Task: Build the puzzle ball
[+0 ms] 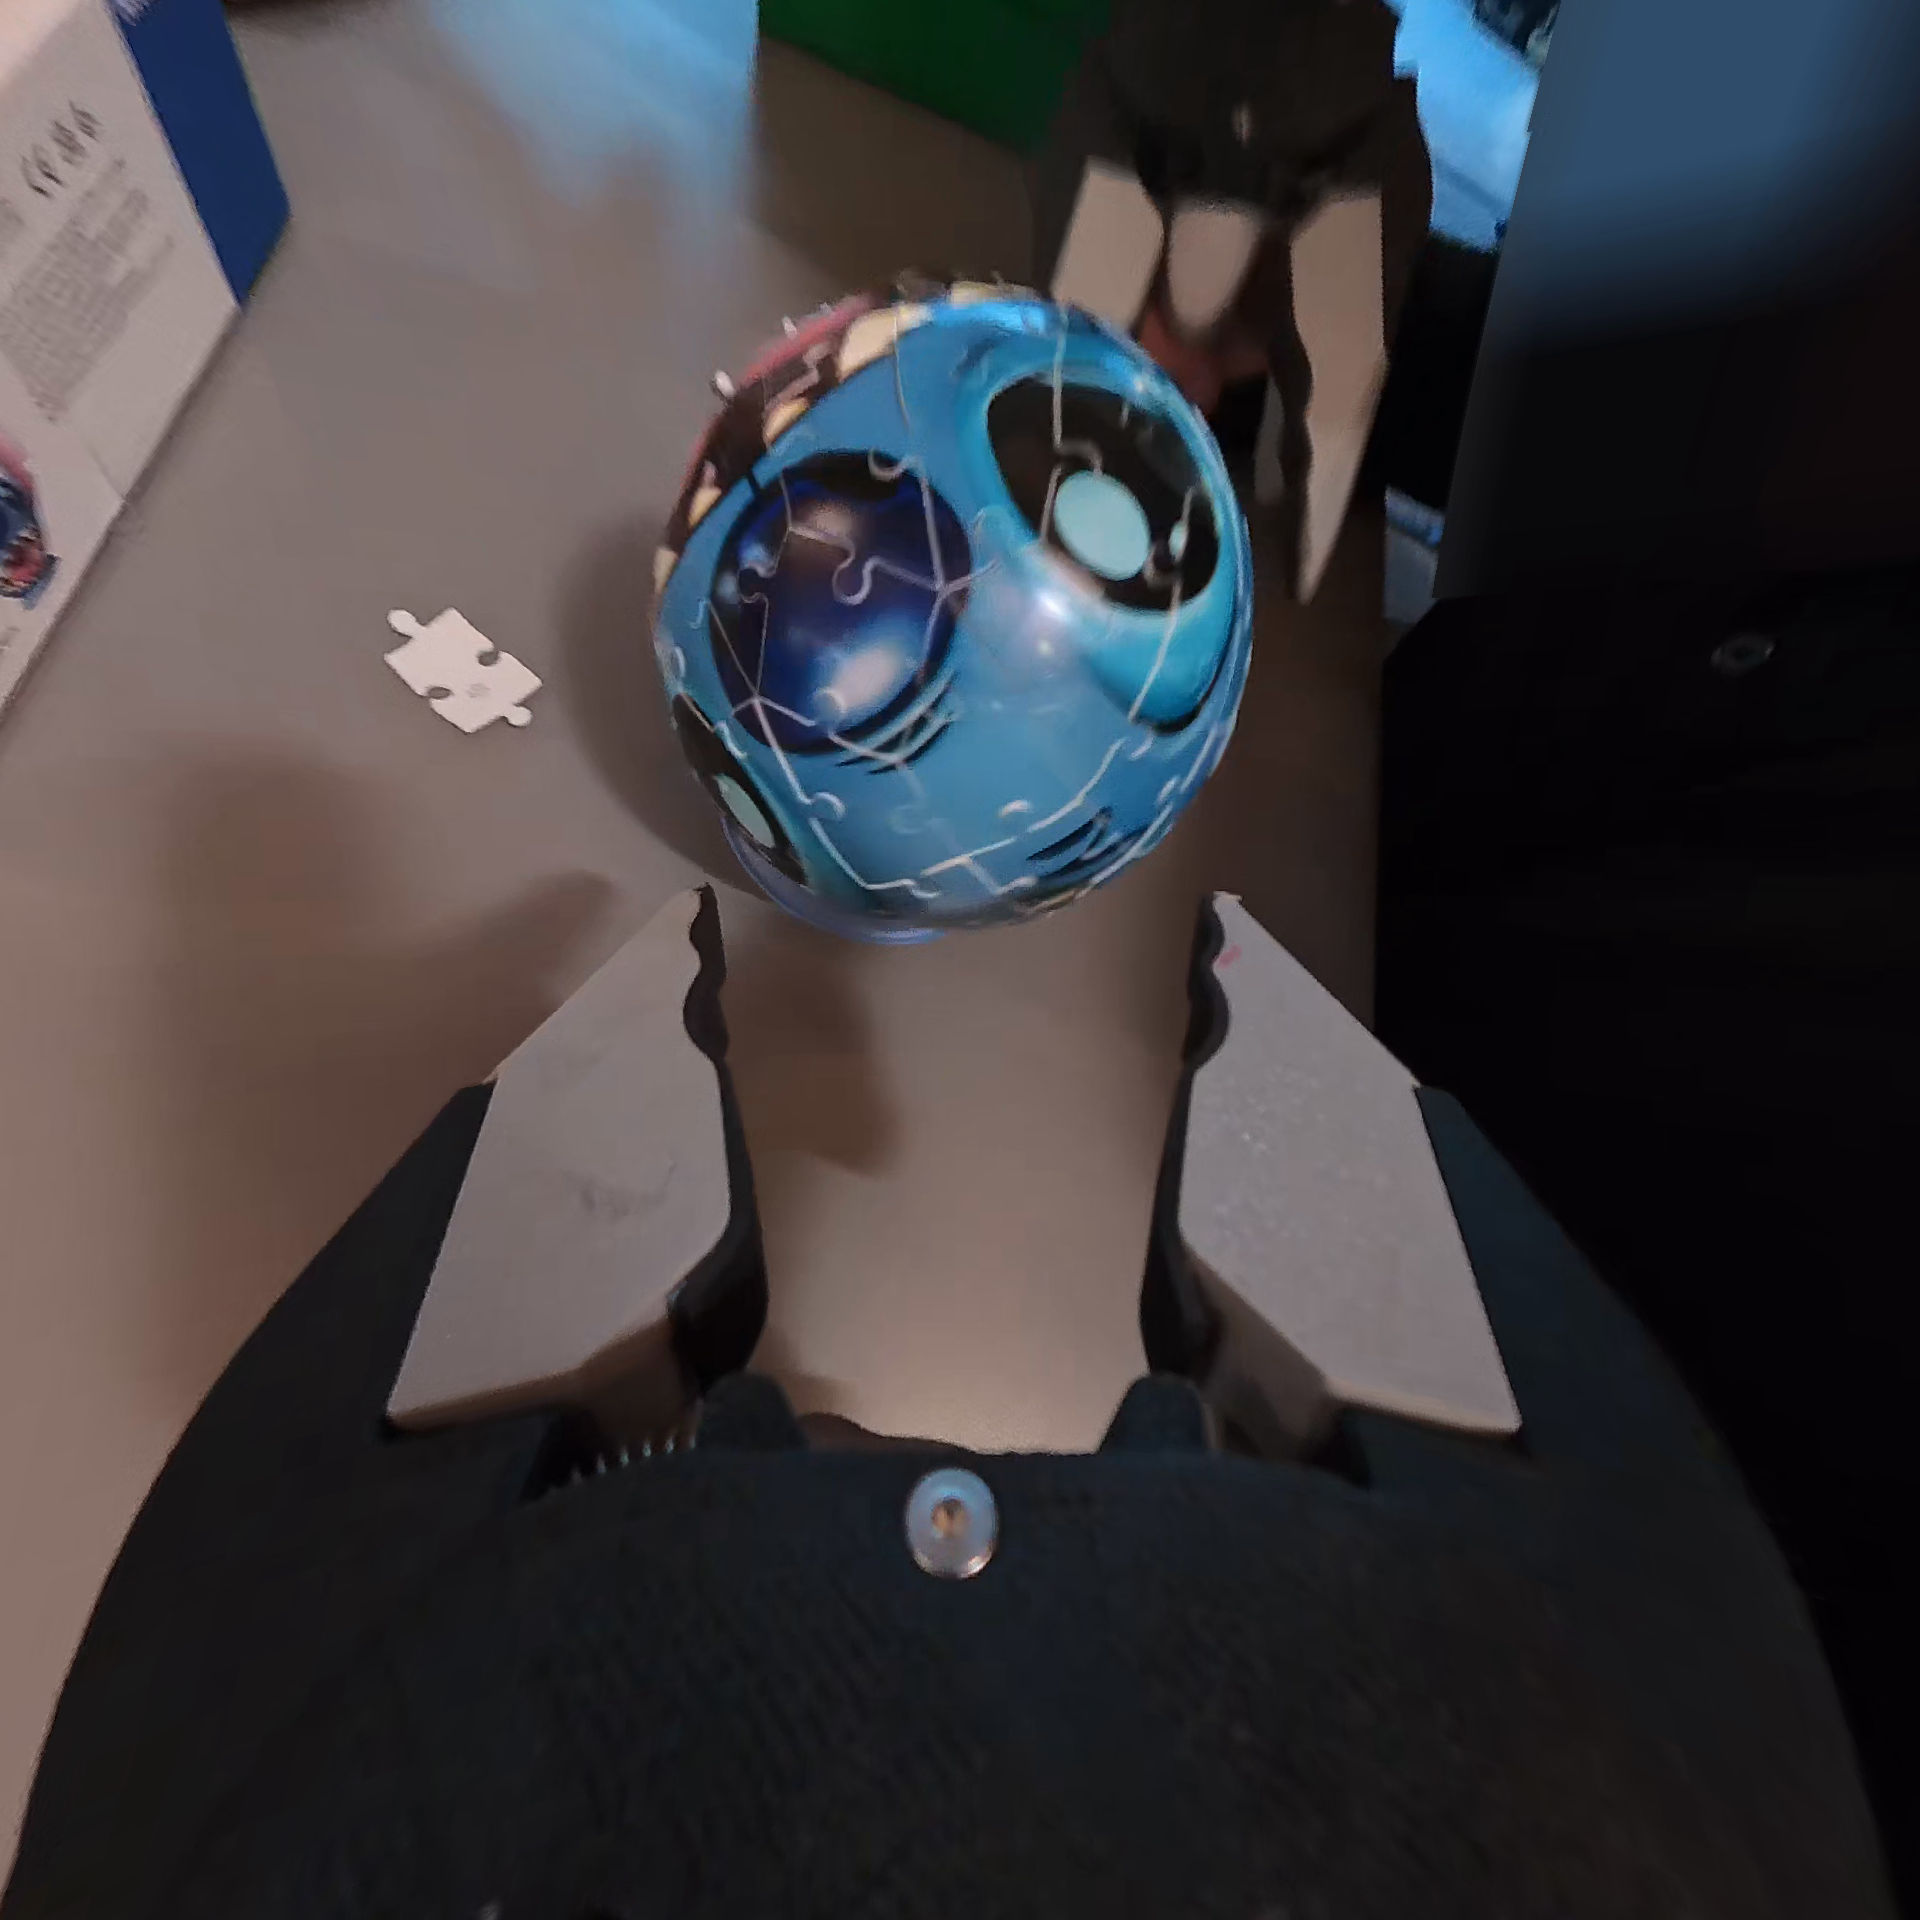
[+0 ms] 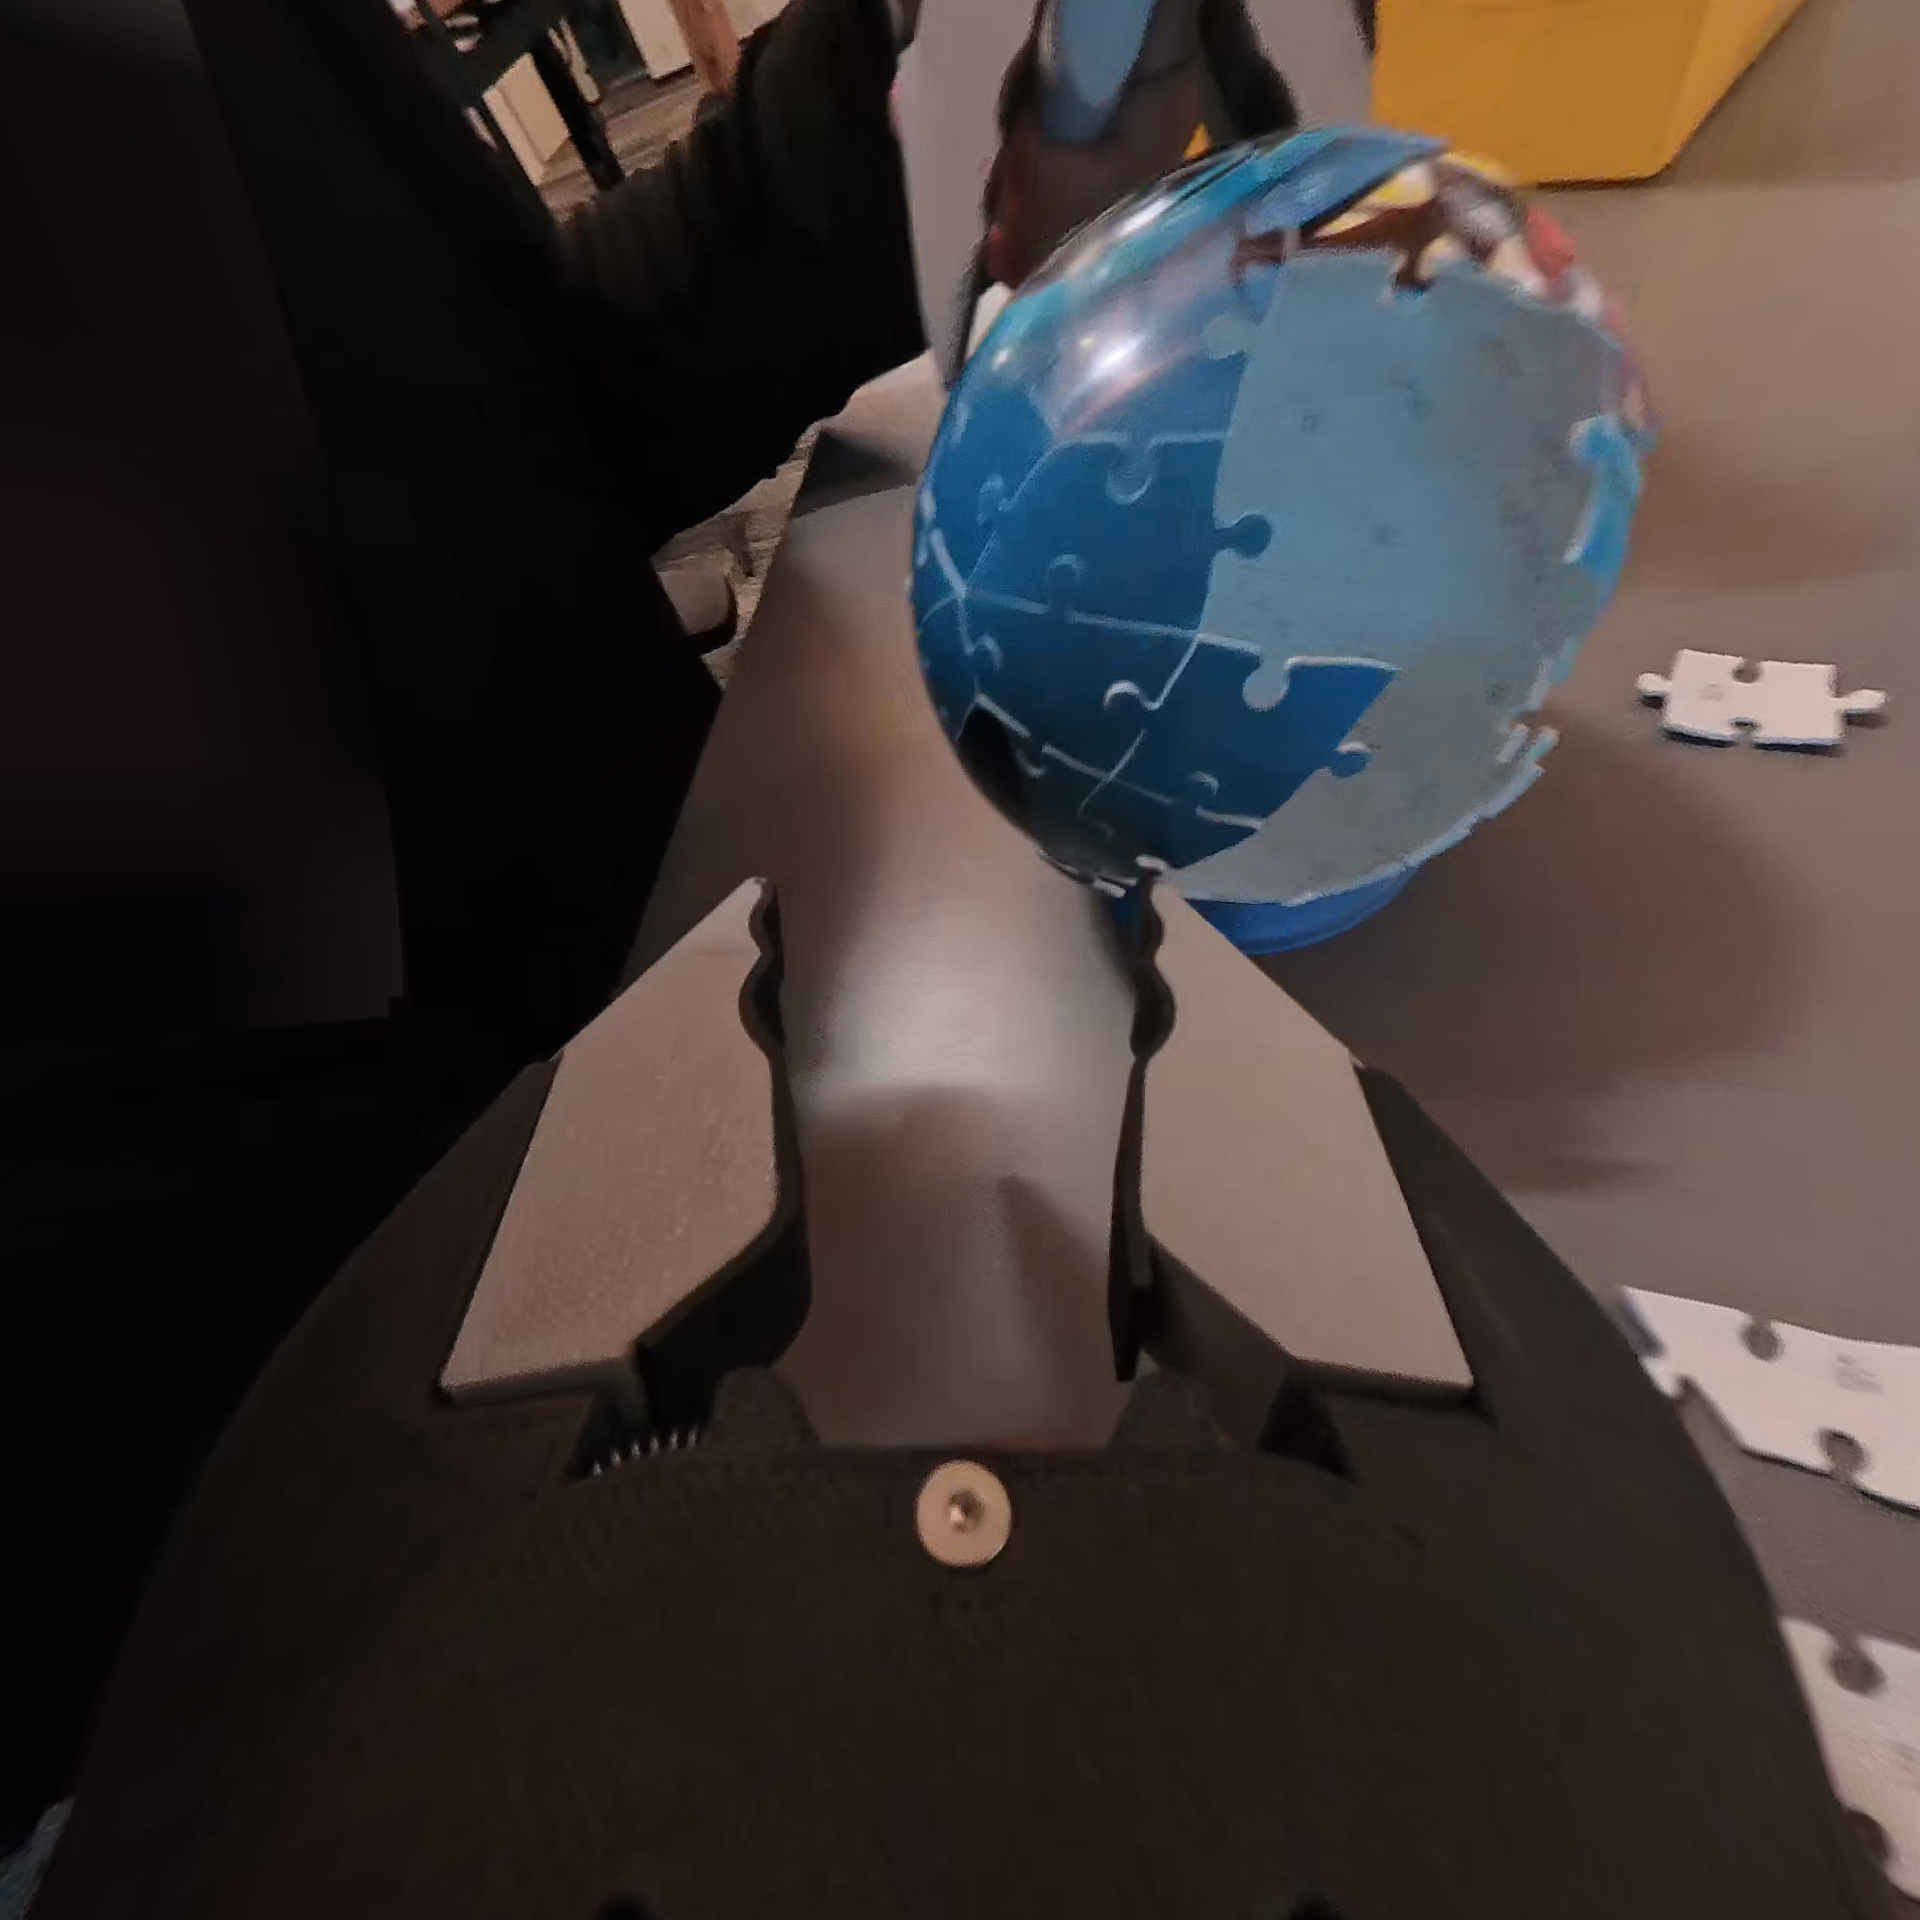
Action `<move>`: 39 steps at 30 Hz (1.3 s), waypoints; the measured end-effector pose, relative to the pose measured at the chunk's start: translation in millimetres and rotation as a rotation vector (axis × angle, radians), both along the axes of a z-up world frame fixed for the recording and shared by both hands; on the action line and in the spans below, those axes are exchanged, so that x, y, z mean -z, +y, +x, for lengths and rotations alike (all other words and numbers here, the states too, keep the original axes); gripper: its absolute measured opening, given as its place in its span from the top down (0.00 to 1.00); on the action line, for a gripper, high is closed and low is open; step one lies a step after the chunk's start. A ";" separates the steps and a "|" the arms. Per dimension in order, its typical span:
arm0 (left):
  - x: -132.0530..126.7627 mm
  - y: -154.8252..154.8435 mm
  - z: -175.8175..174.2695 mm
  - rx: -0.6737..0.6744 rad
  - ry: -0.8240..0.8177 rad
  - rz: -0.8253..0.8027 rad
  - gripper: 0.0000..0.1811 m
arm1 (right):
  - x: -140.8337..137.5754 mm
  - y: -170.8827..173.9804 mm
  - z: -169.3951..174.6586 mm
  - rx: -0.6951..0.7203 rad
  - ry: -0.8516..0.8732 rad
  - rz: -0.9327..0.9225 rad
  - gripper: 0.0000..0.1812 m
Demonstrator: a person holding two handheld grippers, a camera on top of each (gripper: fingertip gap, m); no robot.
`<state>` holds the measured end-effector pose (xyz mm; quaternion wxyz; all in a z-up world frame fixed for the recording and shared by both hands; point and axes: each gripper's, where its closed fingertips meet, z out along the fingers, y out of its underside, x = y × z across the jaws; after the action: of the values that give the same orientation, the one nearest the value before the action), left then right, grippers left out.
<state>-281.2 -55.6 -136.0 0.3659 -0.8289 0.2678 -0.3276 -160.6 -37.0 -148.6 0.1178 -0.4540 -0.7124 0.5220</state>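
Left wrist view looks down on a grey counter [image 1: 343, 436] in a dim room. Around the puzzle ball [image 1: 956, 613] lie a loose white puzzle piece [image 1: 462, 670] to its left, a white and blue box [image 1: 104, 270] farther left and a green box [image 1: 914, 62] beyond it. The left claw [image 1: 961, 914] is spread and empty, the ball just past its tips. In the right wrist view the right claw [image 2: 956, 914] is also spread, one tip just under the ball's [image 2: 1247, 530] unfinished side; a yellow box [image 2: 1558, 73] stands behind the ball and white joined pieces [image 2: 1808, 1403] lie nearer the camera.
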 end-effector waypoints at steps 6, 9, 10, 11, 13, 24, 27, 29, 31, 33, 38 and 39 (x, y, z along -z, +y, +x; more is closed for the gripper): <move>-7.7 -0.5 -9.9 -0.053 -0.015 0.029 0.52 | 6.0 27.0 23.6 0.135 0.061 0.090 0.67; -9.5 0.8 -15.2 -0.087 -0.008 0.061 0.53 | -10.0 74.7 38.4 0.341 0.155 0.095 0.68; -11.1 1.2 -15.2 -0.090 -0.017 0.065 0.53 | -13.6 88.3 42.9 0.393 0.171 0.099 0.68; -12.8 1.0 -13.6 -0.085 -0.030 0.064 0.53 | -16.7 97.7 46.7 0.425 0.178 0.095 0.67; -12.8 -0.4 -9.5 -0.070 -0.034 0.051 0.53 | -16.0 113.5 52.7 0.476 0.167 0.137 0.66; -10.0 2.3 -22.3 -0.198 -0.058 0.042 0.57 | 15.4 153.8 71.6 0.602 0.027 0.298 0.65; -9.7 4.2 -30.3 -0.247 -0.055 0.044 0.57 | 20.7 152.9 71.7 0.597 0.004 0.319 0.66; -11.0 3.5 -31.5 -0.256 -0.057 0.051 0.57 | 23.5 151.3 70.8 0.590 -0.005 0.335 0.66; -11.5 3.6 -32.7 -0.264 -0.050 0.061 0.57 | 25.5 148.1 68.8 0.579 -0.011 0.338 0.67; -10.6 5.9 -35.2 -0.279 -0.046 0.063 0.58 | 27.8 145.3 67.1 0.569 -0.018 0.344 0.67; -5.8 29.3 -44.9 -0.359 -0.127 0.039 0.62 | 25.5 140.5 62.4 0.553 0.011 0.366 0.67; -3.2 33.0 -43.1 -0.349 -0.130 0.039 0.63 | 24.8 141.7 61.7 0.557 0.022 0.374 0.67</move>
<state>-324.3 -22.6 -132.8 0.4498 -0.8326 0.1022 -0.3067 -98.9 104.7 -173.3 0.3447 -0.5963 -0.6431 0.3348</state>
